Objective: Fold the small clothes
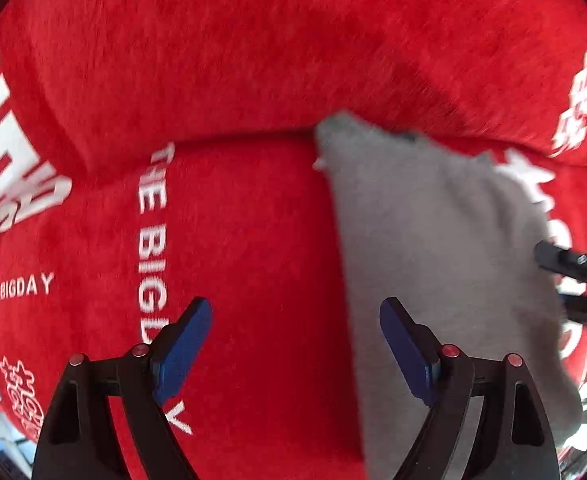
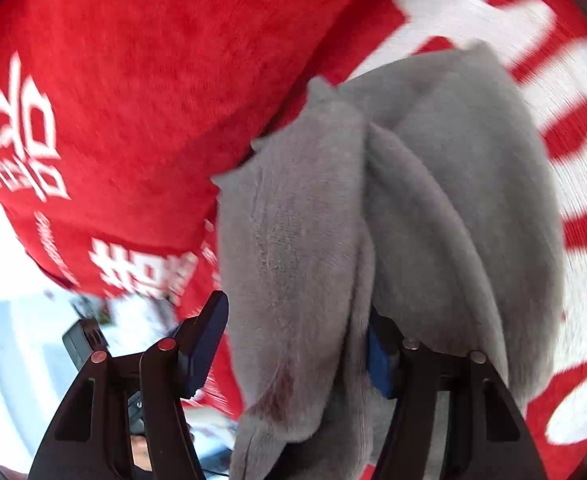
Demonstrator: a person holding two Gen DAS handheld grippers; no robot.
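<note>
A big red plush cover with white lettering (image 1: 253,80) fills pretty much everything. The small grey fleecy garment (image 1: 433,240) lies on it by the crease where two cushions meet. The left gripper (image 1: 295,344) is spread wide with nothing in it, just beside the garment. The right gripper (image 2: 299,340) is spread too, cloth (image 2: 333,220) draped over one finger.
</note>
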